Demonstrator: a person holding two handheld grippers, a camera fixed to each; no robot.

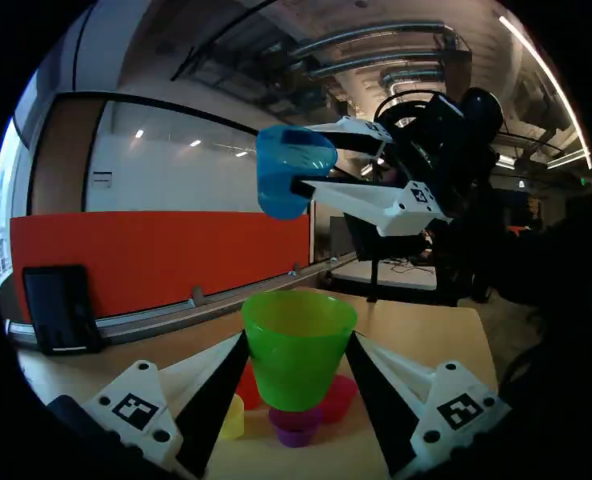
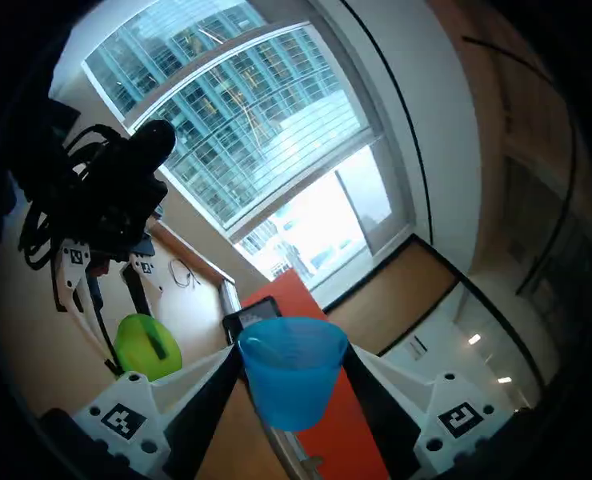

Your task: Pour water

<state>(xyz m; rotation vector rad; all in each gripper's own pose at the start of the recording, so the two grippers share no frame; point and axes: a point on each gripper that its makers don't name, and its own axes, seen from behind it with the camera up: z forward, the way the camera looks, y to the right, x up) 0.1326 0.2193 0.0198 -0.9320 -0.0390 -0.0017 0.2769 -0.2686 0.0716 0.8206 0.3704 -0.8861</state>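
Observation:
A green cup [image 1: 298, 347] stands upright between the fingers of my left gripper [image 1: 298, 368], which is shut on it just above the wooden table [image 1: 424, 324]. My right gripper [image 2: 292, 376] is shut on a blue cup [image 2: 292, 370]. In the left gripper view that blue cup [image 1: 290, 170] hangs high above the green one, tilted on its side with its mouth turned away from the right gripper [image 1: 316, 164]. From the right gripper view the green cup [image 2: 146, 346] sits lower left in the left gripper [image 2: 132, 352]. No water stream is visible.
Small cups lie on the table under the green cup: a purple one [image 1: 294, 426], a pink one [image 1: 340, 396], a yellow one [image 1: 234, 416]. An orange partition [image 1: 160, 252] with a dark tablet [image 1: 60, 308] lines the table's far side. Large windows [image 2: 240, 120] fill the wall.

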